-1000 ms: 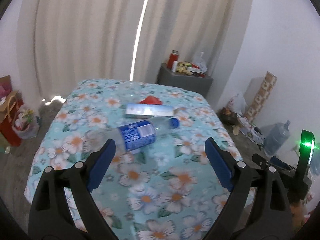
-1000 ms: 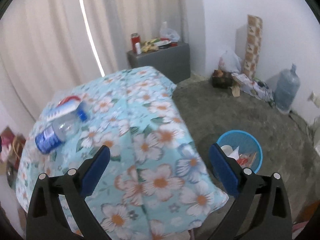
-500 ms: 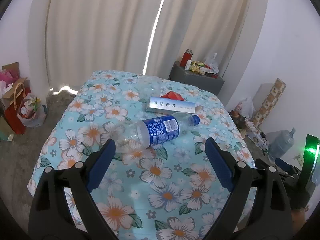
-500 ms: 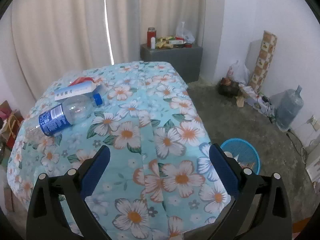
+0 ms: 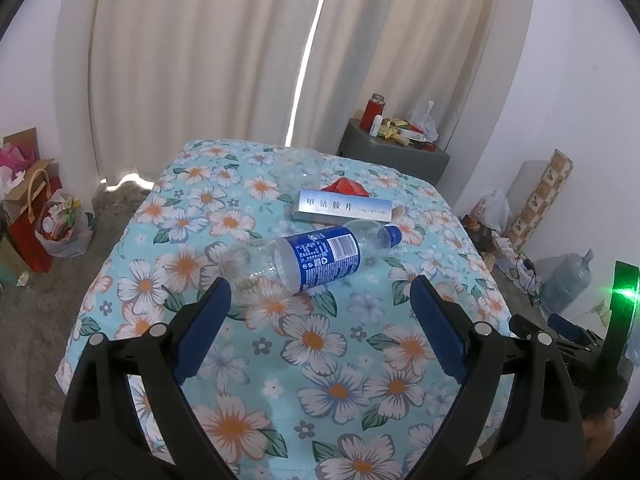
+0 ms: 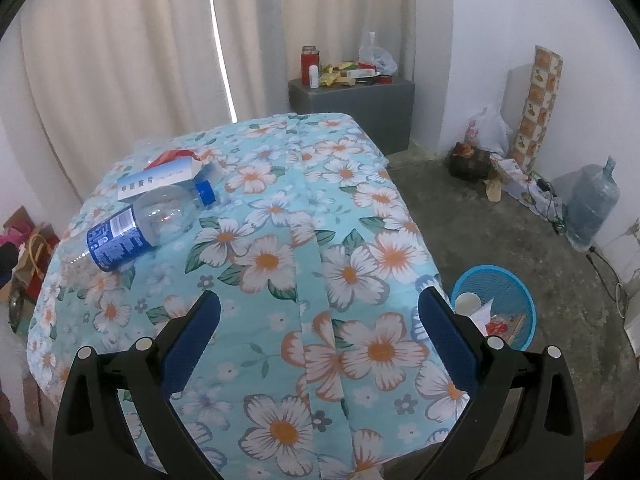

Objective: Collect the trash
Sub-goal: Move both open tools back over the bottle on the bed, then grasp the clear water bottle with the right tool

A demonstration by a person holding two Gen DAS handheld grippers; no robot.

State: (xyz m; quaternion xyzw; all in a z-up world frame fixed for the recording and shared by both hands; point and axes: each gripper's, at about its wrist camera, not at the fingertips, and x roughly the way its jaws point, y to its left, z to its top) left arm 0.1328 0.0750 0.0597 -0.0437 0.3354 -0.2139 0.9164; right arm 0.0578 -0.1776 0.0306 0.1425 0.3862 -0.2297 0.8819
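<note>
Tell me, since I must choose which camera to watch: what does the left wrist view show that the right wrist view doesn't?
Only the left wrist view shows the clear plastic cup behind the box. Only the right wrist view shows the blue trash basket on the floor. Both show the plastic bottle, the long box, the red wrapper and the floral tablecloth.

Left gripper (image 5: 318,294) — jaws spread wide, empty — hovers above the floral tablecloth (image 5: 320,344); plastic bottle (image 5: 312,258) lies sideways beside a flat box (image 5: 344,209).

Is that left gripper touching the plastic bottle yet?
Apart. The left wrist view shows the left gripper open, with flowered cloth visible between its fingers and the bottle.
</note>
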